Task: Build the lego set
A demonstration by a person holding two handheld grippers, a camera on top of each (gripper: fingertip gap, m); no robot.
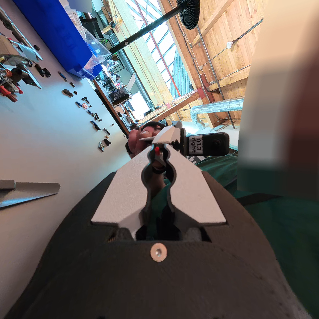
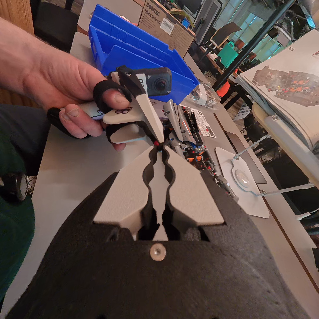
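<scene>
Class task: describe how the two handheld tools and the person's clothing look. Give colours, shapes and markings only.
Both tools, left tool and right tool, have a black textured body, one silver screw and two pale grey fingers with wavy black inner pads. Each carries a small black camera with a white label. Black loop straps circle the person's fingers. The person wears a dark green top.

A pale grey table [image 2: 72, 165] carries a blue bin [image 2: 138, 57], the grey, partly built lego model [image 2: 183, 131], a sticker sheet [image 2: 203, 122] beside it, clear plastic bags [image 2: 202, 96] and a white stand base [image 2: 241, 183]. Small loose pieces [image 1: 89, 107] lie scattered well apart across its top.
</scene>
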